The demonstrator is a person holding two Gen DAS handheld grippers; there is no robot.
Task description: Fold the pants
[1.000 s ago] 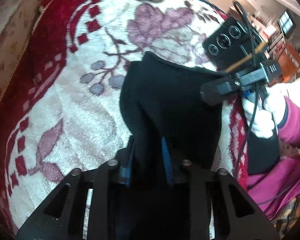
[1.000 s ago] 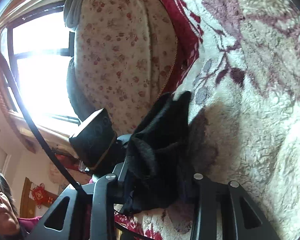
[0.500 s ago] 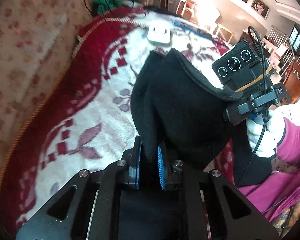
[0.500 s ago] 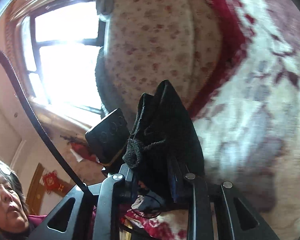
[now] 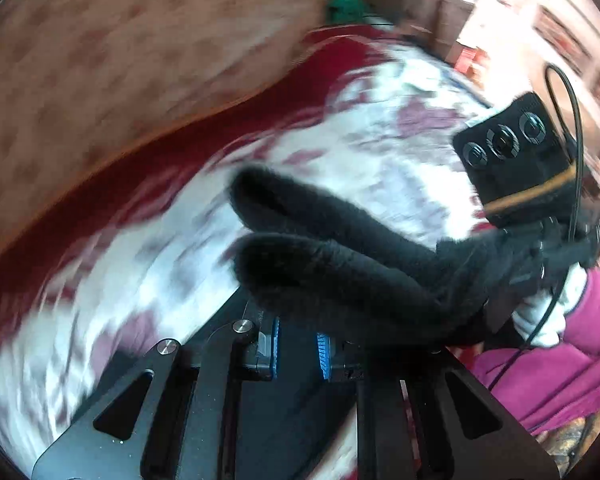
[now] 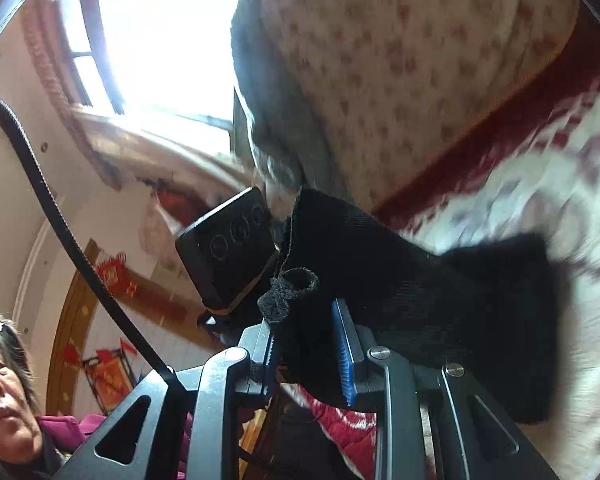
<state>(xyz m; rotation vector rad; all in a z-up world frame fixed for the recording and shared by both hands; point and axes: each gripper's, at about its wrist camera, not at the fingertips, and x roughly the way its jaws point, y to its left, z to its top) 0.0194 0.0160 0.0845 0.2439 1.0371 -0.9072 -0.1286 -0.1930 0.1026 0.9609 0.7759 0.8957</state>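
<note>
While both grippers clamped the black fleece pants [image 5: 340, 264], the cloth, low over the bed a sec earlier, was lifted clear. Left gripper [image 5: 298, 350] gripped one edge; right gripper [image 6: 308, 344], jaws just narrowed, pinched the other w/ drawcord. Pants hung doubled betw. them above the red-and-white floral blanket [image 5: 380, 136]. Fold prob. mid-carry.

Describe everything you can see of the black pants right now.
The black pants look thick and fleecy, bunched into two rounded folds in the left wrist view. They hang above the red-and-white floral blanket, stretched between both tools: the left tool and the right tool each clamp an edge. A cord loop shows by the right tool's grip. Motion blur hides finer detail.
</note>
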